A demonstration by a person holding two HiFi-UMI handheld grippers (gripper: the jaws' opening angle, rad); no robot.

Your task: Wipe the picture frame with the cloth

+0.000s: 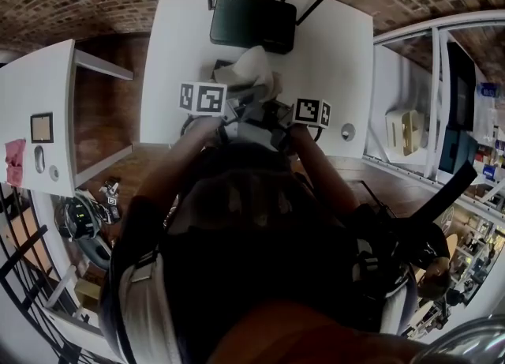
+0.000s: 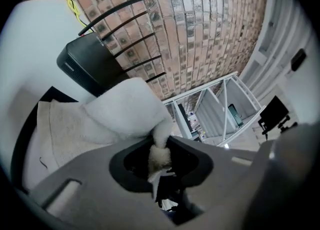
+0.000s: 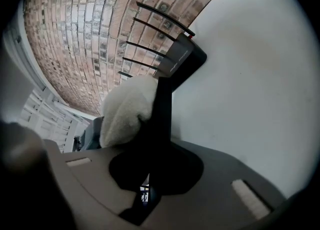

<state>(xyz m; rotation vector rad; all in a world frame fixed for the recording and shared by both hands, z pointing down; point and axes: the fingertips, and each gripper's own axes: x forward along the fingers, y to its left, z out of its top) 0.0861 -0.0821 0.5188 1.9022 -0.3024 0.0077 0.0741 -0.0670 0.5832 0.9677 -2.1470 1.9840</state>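
Room: brick wall on the far side, a white table in front of it, and a black router with aerials at the table's far edge.
Head view: both tools are over the near middle of the table. The left gripper and right gripper are close together, with the white cloth bunched just beyond them, near the router.
Left gripper view: the jaws are nipped on a twist of the cloth. The rest spreads left over a flat panel with a black rim, which I'd say is the picture frame.
Right gripper view: the jaws are pressed tight on the frame's near edge. It shows edge-on and upright, with the cloth hugging its left side.
Progress: the cloth is on the frame, so wiping looks under way. I can't tell how much is clean. More passes and setting it down look left to do.
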